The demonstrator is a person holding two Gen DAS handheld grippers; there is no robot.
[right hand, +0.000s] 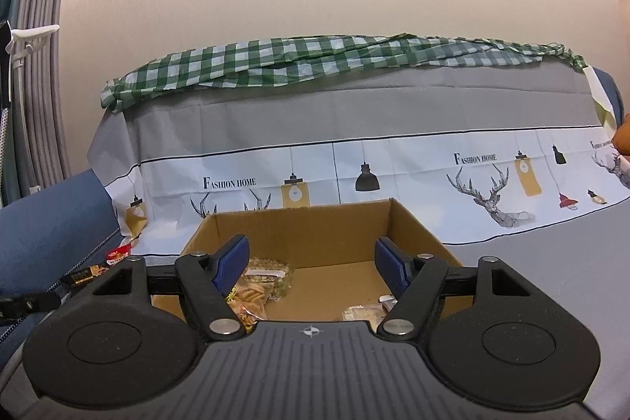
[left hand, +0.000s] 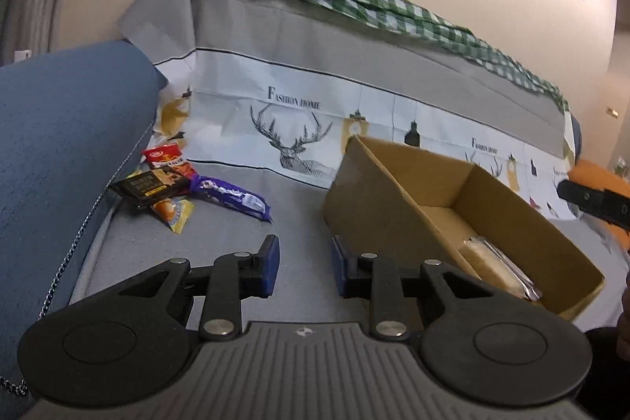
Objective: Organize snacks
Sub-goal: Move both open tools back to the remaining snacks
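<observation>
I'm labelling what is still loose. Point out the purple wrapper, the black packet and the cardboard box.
purple wrapper [left hand: 232,197], left wrist view, middle of the wrapper.
black packet [left hand: 147,185], left wrist view, its printed face.
cardboard box [right hand: 299,233], right wrist view, inside of far wall.

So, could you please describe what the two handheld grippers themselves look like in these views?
Both look identical. The left gripper and right gripper each have two blue ribbed pads on black plastic fingers, driven by black linkage arms with silver pivot pins. Behind sit two round black discs and a grey ribbed base plate bearing a small crosshair mark. No cables or sleeves show.
</observation>
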